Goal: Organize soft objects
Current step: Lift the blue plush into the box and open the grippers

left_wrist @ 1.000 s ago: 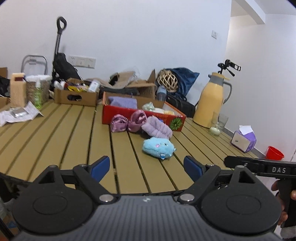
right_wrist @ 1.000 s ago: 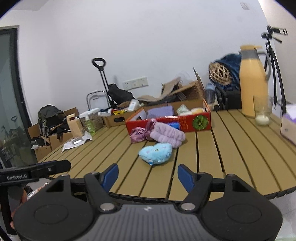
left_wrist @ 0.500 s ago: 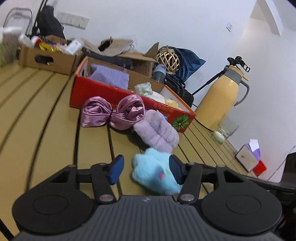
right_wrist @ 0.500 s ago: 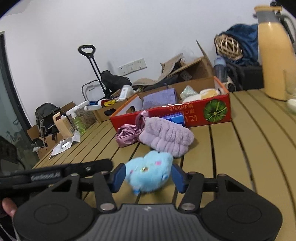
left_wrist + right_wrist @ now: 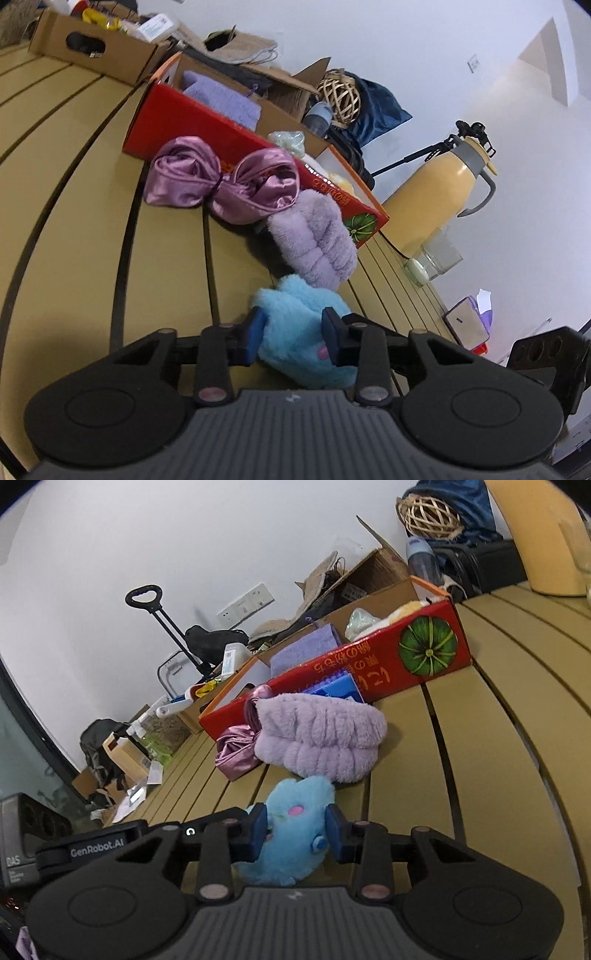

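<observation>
A blue plush toy (image 5: 295,317) lies on the slatted wooden table (image 5: 74,184). My left gripper (image 5: 293,336) has its blue pads against both sides of the toy, its jaws closing. From the other side, my right gripper (image 5: 295,829) also presses its pads into the blue plush toy (image 5: 299,801), jaws closing. Just behind the toy lie a fluffy lilac headband (image 5: 314,243) and a purple satin bow (image 5: 218,181), both in front of a red cardboard box (image 5: 207,122) that holds a lilac cloth and other soft items.
A yellow thermos jug (image 5: 439,199), a glass (image 5: 432,258) and a purple tissue box (image 5: 469,325) stand at the table's right side. A brown cardboard box (image 5: 92,48) with clutter sits at the back left. A trolley handle (image 5: 144,594) and bags stand by the wall.
Both grippers moved forward and down to the blue plush toy and tilted. Their jaws narrowed from wide open until the pads met the toy's sides.
</observation>
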Available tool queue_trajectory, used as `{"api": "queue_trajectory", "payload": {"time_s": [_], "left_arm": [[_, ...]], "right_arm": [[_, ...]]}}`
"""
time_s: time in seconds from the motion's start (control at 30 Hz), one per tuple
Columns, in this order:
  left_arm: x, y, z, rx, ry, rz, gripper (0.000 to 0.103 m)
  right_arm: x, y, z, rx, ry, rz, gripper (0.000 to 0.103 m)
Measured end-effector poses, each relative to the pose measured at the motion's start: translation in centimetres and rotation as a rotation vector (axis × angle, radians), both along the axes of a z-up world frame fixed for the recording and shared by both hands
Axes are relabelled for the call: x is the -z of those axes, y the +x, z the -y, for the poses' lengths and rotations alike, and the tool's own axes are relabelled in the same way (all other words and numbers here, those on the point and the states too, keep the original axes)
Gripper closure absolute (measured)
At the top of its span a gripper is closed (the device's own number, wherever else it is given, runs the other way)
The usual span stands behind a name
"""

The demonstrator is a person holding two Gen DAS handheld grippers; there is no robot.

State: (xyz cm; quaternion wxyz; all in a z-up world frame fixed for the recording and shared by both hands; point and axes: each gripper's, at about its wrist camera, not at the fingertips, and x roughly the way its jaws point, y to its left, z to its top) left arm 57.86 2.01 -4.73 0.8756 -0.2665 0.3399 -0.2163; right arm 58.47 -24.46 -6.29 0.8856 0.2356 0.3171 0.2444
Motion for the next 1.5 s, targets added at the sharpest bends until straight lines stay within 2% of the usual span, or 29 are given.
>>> {"api": "queue_trajectory", "payload": {"time_s": [0.07,0.17,0.23,0.3,0.57,0.67,0.77,0.9,0.97,1.03,1.17,1.3,1.37,1.43,1.5], "left_arm": [[0.0,0.0,0.0,0.003,-0.003,-0.004,0.067],[0.3,0.0,-0.2,0.016,-0.025,-0.019,0.067],[0.5,0.1,-0.4,0.015,-0.048,-0.032,0.067],[0.6,0.1,-0.5,0.019,-0.055,-0.026,0.067],[-0.3,-1.3,-0.1,0.045,-0.033,0.03,0.069],[-1.9,-3.3,0.0,0.036,-0.04,0.091,0.069],[-4.4,-4.4,-0.1,0.03,-0.068,0.152,0.069],[-8.7,-1.3,-0.9,0.025,-0.065,0.203,0.069],[-10.5,1.6,-1.5,0.019,-0.043,0.222,0.069],[-11.5,5.2,-2.2,0.002,-0.031,0.206,0.069],[-11.7,13.1,-4.4,-0.044,-0.007,0.141,0.069],[-9.4,20.4,-6.2,-0.092,0.041,0.062,0.069],[-7.8,23.2,-6.9,-0.108,0.122,0.025,0.068],[-6.6,24.7,-7.0,-0.115,0.201,0.007,0.068],[-6.4,24.2,-7.1,-0.093,0.239,0.053,0.069]], "right_arm": [[0.1,-0.1,0.1,-0.001,0.008,-0.004,0.068],[0.4,-0.1,0.1,0.005,0.005,-0.004,0.058],[0.7,0.0,0.2,0.006,0.013,-0.016,0.06],[0.9,0.0,0.3,-0.004,0.043,-0.018,0.068],[0.2,-1.4,0.1,-0.009,0.006,0.029,0.072],[-0.6,-2.6,0.2,-0.003,0.017,0.054,0.072],[-3.0,-4.7,0.1,0.001,0.012,0.116,0.072],[-7.4,-3.9,-0.3,-0.005,-0.007,0.185,0.072],[-9.6,-1.8,-1.0,-0.017,-0.023,0.21,0.072],[-11.5,1.4,-1.9,-0.026,-0.035,0.22,0.072],[-12.9,10.0,-4.1,-0.054,-0.051,0.166,0.072],[-11.6,19.7,-6.8,-0.086,-0.045,0.042,0.071],[-10.1,23.8,-8.2,-0.099,-0.064,-0.003,0.07],[-8.1,27.6,-9.7,-0.113,-0.088,-0.077,0.071],[-5.9,30.4,-11.3,-0.139,-0.131,-0.159,0.074]]}}
